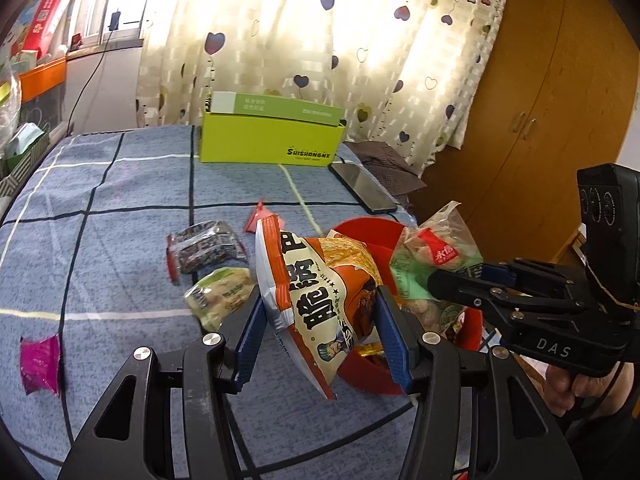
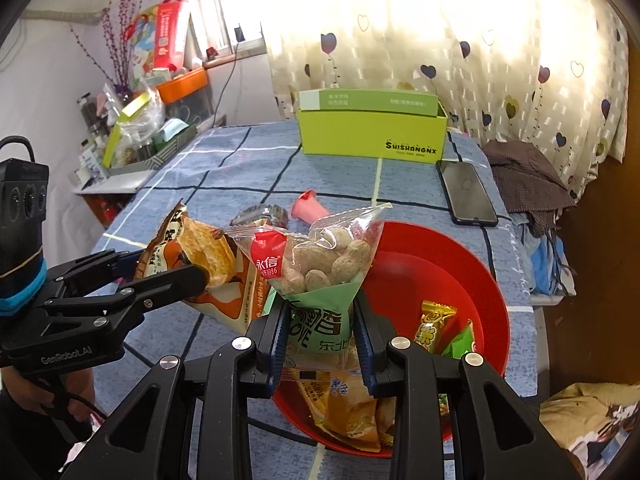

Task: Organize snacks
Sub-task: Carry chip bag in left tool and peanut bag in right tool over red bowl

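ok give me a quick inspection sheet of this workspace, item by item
surface: blue checked cloth, no spills seen
job's things: red bowl already holds a few packets; orange chip bag and peanut bag held above its rim; dark packet, pale green packet, magenta packet and pink packet loose on the cloth
clutter: green box, phone, brown cloth
grippers: left gripper shut on the orange chip bag; right gripper shut on the peanut bag
cables: black cable hanging from the window sill
surroundings: heart curtain, wooden wardrobe, crowded side shelf
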The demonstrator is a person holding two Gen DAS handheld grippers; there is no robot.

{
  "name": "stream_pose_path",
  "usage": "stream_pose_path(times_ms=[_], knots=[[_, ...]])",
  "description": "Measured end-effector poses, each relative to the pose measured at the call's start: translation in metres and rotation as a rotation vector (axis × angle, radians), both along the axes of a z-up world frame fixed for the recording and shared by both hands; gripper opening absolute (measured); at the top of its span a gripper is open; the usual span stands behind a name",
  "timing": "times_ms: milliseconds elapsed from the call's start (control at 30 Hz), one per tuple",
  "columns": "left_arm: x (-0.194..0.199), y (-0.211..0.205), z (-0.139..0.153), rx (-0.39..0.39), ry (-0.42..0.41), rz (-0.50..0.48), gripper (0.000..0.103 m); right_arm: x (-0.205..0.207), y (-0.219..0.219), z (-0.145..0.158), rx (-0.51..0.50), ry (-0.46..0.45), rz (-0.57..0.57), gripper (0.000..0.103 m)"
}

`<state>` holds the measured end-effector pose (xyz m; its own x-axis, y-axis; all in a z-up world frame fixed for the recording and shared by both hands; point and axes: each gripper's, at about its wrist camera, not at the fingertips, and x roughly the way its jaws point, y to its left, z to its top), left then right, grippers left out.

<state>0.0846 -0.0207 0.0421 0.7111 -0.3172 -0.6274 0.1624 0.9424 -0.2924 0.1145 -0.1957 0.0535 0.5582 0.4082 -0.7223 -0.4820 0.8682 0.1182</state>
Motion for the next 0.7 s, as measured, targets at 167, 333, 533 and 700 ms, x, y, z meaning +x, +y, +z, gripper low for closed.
stream_pose_path(times_ms=[167,333,533,700], knots=[[0.004,-0.006,0.001,0.002,-0.003,-0.012,0.054,0.006,-0.011,0.000,0.003,0.003,-0.032,0.028],[0.010,-0.011,0.001,0.006,-0.005,-0.024,0.054,0.017,-0.033,-0.001,0.011,0.013,-0.104,0.028],[0.016,-0.018,0.001,0.004,-0.009,-0.042,0.054,0.027,-0.050,-0.005,0.009,0.028,-0.159,0.028],[0.020,-0.023,0.001,-0.001,-0.007,-0.057,0.054,0.037,-0.056,-0.014,-0.015,0.055,-0.191,0.028]])
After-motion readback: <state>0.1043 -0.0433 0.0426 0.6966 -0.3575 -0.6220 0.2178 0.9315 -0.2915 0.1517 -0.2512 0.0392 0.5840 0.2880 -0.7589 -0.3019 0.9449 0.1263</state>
